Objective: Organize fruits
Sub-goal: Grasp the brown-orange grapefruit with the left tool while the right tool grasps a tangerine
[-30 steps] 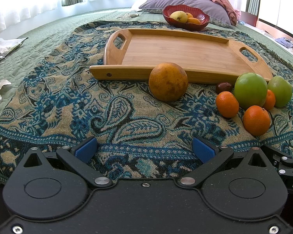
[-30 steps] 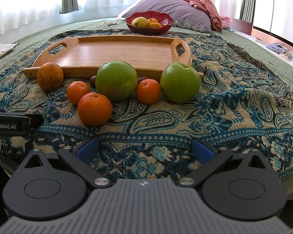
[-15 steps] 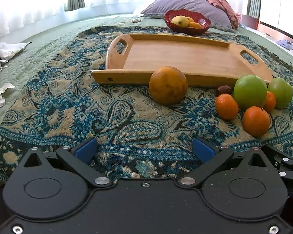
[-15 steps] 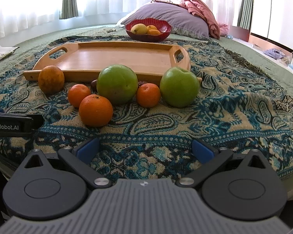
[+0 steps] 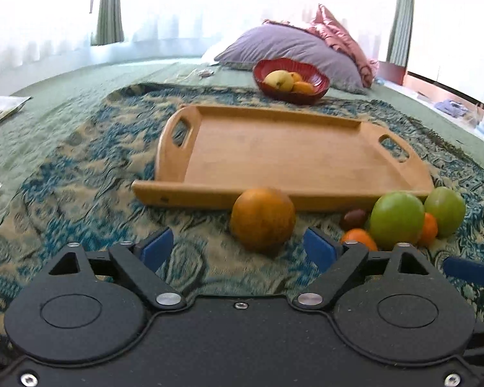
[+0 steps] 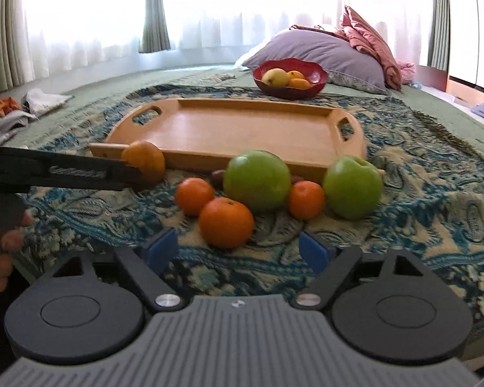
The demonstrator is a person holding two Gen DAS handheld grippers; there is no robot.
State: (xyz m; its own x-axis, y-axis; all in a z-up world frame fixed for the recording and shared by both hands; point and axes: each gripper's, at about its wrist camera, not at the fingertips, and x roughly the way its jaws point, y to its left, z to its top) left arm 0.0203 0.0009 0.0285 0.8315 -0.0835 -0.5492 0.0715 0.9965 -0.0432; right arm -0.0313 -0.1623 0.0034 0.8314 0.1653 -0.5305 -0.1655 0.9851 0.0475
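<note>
Two claws closing, nothing between either pair of blue pads: left claw (image 5: 238, 250) just short of round brownish-orange fruit (image 5: 263, 217), right claw (image 6: 238, 246) near bright orange tangerine (image 6: 226, 222). Two green apples (image 6: 256, 180), smaller tangerines clustered on paisley blanket (image 6: 435, 200), before bare wooden handled tray (image 6: 235, 129). Red bowl (image 6: 288, 88) behind.

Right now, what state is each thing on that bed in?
Wooden tray: empty, flat on the cloth.
Red bowl: holds fruit.
Brownish orange fruit: loose on the cloth, before the tray.
Green apples: on the cloth, unsorted.
Left hand-held gripper: closing, nothing between.
Right hand-held gripper: closing, nothing gripped.
</note>
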